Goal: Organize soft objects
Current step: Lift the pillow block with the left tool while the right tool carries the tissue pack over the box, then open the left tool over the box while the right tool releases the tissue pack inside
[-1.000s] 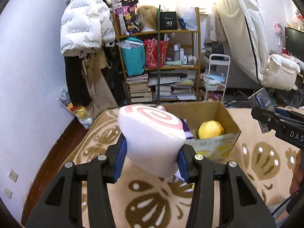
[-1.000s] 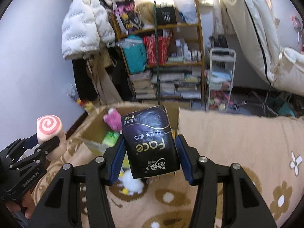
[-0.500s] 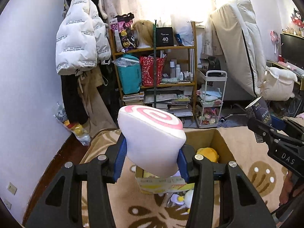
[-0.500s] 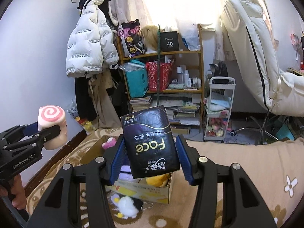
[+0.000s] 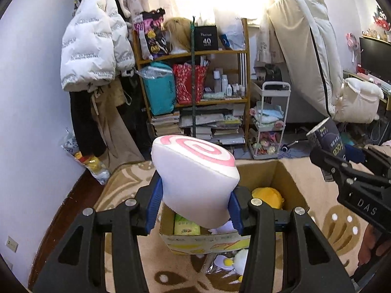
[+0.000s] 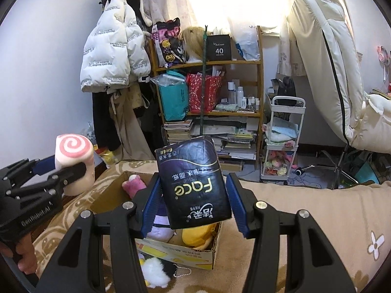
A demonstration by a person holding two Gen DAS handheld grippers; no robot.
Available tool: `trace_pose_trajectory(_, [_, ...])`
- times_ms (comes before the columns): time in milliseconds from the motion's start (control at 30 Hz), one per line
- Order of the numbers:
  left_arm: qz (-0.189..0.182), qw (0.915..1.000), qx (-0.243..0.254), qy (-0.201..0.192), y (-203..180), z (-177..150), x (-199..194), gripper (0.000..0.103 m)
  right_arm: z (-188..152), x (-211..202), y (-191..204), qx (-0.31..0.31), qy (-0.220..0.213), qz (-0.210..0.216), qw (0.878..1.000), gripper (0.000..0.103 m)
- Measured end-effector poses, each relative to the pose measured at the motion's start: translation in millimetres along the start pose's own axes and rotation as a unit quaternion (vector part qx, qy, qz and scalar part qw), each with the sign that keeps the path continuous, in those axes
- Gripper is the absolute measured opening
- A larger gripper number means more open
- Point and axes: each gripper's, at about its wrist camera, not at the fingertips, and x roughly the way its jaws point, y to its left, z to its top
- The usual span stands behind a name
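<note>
My left gripper (image 5: 195,207) is shut on a white plush roll with a pink swirl (image 5: 195,178), held above the near left side of an open cardboard box (image 5: 290,180). It also shows in the right wrist view (image 6: 73,161). My right gripper (image 6: 193,200) holds a dark tissue pack (image 6: 195,183); its right pad (image 6: 235,202) stands slightly off the pack. The pack hangs over the box (image 6: 107,195). Inside lie a yellow plush (image 5: 267,196), a green pack (image 5: 187,224), a pink plush (image 6: 134,183) and a purple-white plush (image 6: 158,224).
A white and black fluffy toy (image 6: 154,271) lies on the patterned beige rug (image 6: 317,219) in front of the box. Behind stand a crowded wooden shelf (image 5: 195,92), a white trolley (image 5: 268,122), hanging coats (image 5: 95,48) and a tilted mattress (image 5: 305,61).
Both grippers have risen and pulled back from the box, so more of the room and the box's front show. Both held objects stay in place; the right jaws look slightly wider.
</note>
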Motion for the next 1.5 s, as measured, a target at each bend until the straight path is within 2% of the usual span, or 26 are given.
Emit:
trace_pose_trajectory(367, [-0.006,0.9987,-0.022,0.047,7.3,-20.6,42.7,0.048,-16.3,29.5,-4.3,0.000,0.038,-0.006,0.999,0.056])
trace_pose_trajectory(700, [-0.007,0.9967,-0.023,0.077,9.8,-32.4,65.3,0.050,-32.9,51.7,-11.7,0.012,0.082,-0.003,0.997,0.056])
trace_pose_trajectory(1400, [-0.025,0.9943,-0.030,0.099,14.1,-39.5,73.9,0.063,-39.6,62.4,-11.6,0.009,0.110,0.005,0.994,0.057])
trace_pose_trajectory(1500, [-0.022,0.9948,-0.028,0.095,13.4,-38.7,74.6,0.071,-40.4,64.0,-13.7,0.013,0.113,0.005,0.993,0.058])
